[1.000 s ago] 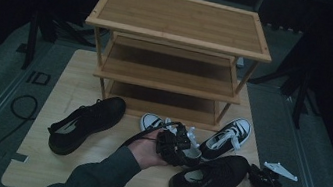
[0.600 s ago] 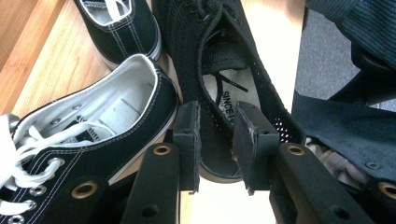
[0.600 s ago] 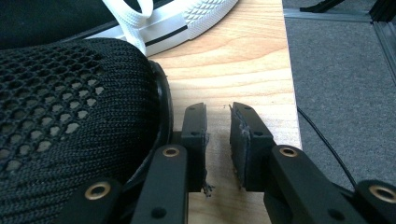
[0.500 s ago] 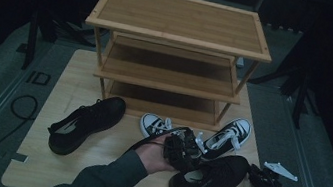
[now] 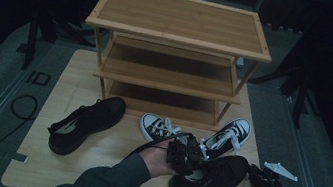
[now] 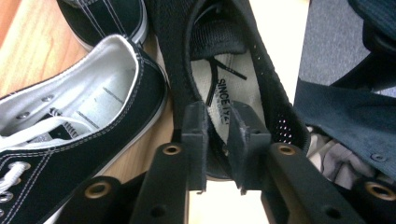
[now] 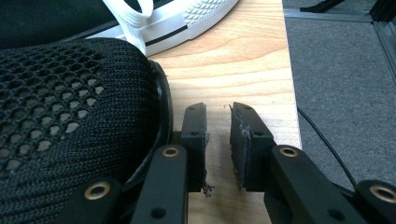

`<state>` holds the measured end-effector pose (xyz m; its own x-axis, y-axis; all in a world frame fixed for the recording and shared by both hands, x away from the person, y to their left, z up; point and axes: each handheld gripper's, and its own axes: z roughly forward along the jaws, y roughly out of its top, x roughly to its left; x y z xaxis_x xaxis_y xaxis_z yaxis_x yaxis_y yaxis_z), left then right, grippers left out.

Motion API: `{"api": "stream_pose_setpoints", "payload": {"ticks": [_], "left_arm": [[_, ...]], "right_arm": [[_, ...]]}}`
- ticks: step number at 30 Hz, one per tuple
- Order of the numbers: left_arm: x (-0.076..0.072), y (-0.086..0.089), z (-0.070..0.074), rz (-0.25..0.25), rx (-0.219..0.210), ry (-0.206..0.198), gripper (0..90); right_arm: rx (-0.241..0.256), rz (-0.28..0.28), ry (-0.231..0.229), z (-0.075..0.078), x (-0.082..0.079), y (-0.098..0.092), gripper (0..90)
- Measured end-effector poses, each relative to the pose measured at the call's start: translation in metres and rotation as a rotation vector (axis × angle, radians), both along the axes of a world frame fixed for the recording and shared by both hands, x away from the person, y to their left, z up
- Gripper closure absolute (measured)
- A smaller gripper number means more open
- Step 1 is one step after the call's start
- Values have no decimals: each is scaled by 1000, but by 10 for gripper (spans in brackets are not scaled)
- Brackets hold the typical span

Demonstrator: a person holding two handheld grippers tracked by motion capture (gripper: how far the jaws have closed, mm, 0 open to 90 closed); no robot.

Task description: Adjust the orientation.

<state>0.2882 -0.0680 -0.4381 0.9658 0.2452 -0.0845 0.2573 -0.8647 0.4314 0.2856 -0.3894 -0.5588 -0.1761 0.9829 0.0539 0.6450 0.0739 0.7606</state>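
Note:
A black mesh shoe [image 5: 212, 175] lies at the table's front right. My left gripper [image 5: 185, 152] hangs over its heel opening; in the left gripper view the gripper [image 6: 217, 109] has its jaws a narrow slit apart, nothing between them, above the printed insole [image 6: 233, 84]. My right gripper [image 5: 264, 180] rests at the shoe's toe end by the table's right edge. In the right gripper view the right gripper [image 7: 218, 109] is just as narrow and empty, low over bare wood beside the mesh toe [image 7: 70, 116].
A three-tier wooden shoe rack [image 5: 179, 30] stands at the back of the table [image 5: 70, 83]. Another black shoe [image 5: 84, 123] lies front left. Two black-and-white canvas sneakers [image 5: 159, 127] [image 5: 229, 133] lie before the rack. Grey floor [image 7: 345, 70] borders the right edge.
My left gripper has moved right and slightly nearer, from beside the canvas sneaker to over the mesh shoe's opening. The right gripper has stayed put.

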Motion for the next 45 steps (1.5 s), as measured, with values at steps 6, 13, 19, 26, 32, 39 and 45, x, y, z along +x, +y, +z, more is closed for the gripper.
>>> {"api": "stream_pose_setpoints", "payload": {"ticks": [6, 13, 19, 26, 32, 39, 45], "left_arm": [[1, 4, 1, 0, 8, -5, 862], [1, 16, 1, 14, -2, -4, 865], [-1, 19, 1, 11, -5, -9, 866], [-4, 28, 1, 11, -9, -2, 867], [-3, 48, 0, 25, -12, 9, 868], [-1, 72, 1, 56, -1, 13, 870], [-1, 92, 2, 77, 11, -7, 870]], "right_arm": [[-1, 6, 0, 0, 0, 0, 733], [-23, 29, -3, 0, -1, 3, 718], [-32, 22, -5, 0, -1, 3, 738], [-27, 24, -4, 0, -1, 3, 733], [-31, 25, -5, 0, -1, 3, 731], [-32, 24, -4, 0, -1, 3, 730], [-32, 24, -4, 0, -1, 3, 729]]}}
